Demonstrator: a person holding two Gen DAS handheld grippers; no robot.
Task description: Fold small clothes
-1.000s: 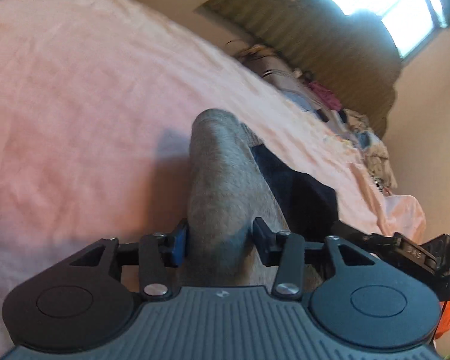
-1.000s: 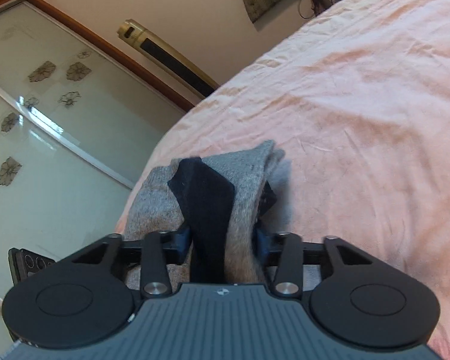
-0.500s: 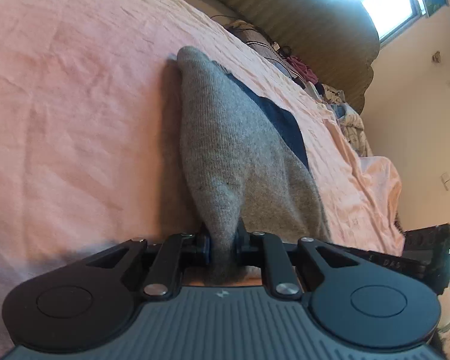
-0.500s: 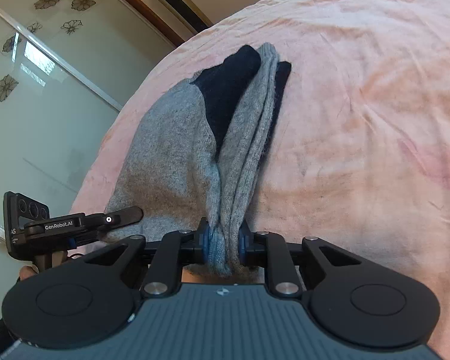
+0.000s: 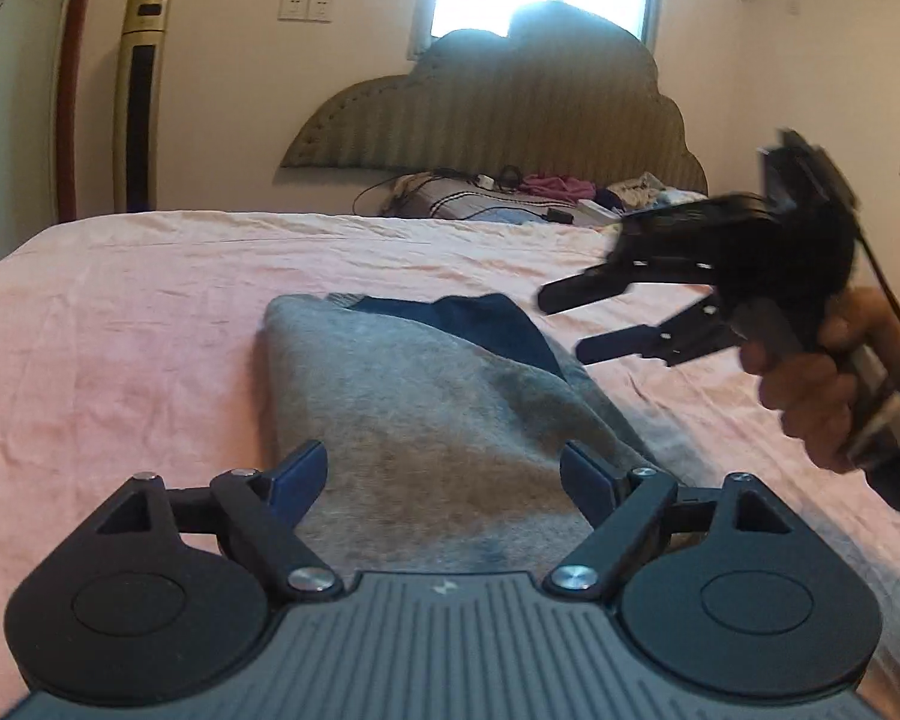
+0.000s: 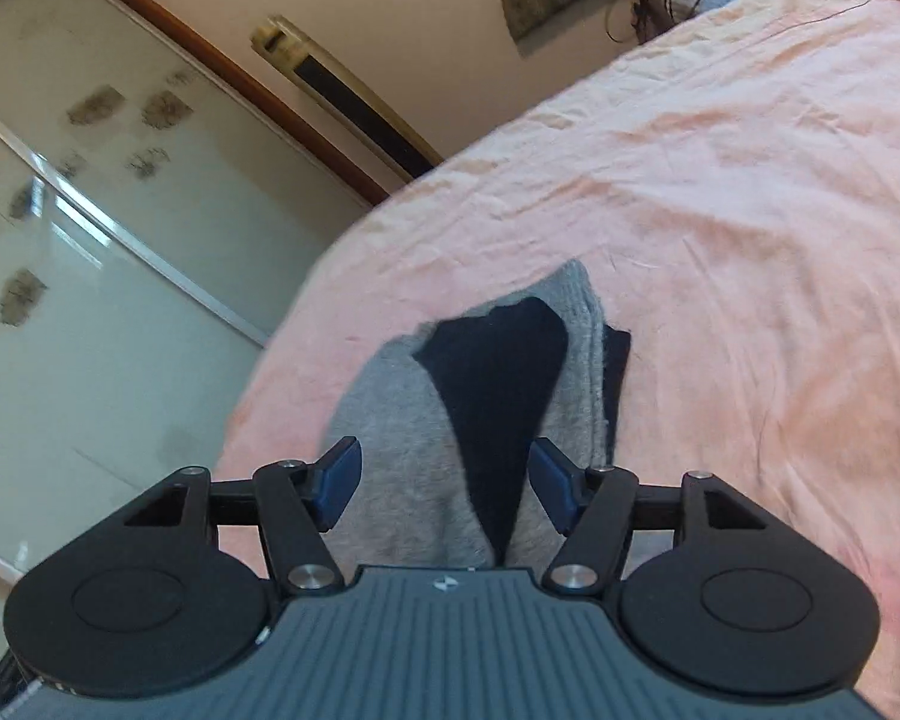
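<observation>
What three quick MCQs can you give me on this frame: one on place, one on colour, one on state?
1. Where does the folded grey knit garment with the dark navy patch lie?
A. on the pink bedsheet
B. on the floor
C. on the pillow

2. What colour are the left claw's finger pads?
A. red
B. blue
C. white

3. What state is the right claw in?
A. clamped on the garment
B. pads apart, opening, garment lying loose below
C. out of sight

Key: 1 A, the garment rests flat on the sheet in both views. 2 B, the pads show blue. 3 B, the pads stand clear of the cloth, and the left view shows the right claw's jaws spread above the bed.
</observation>
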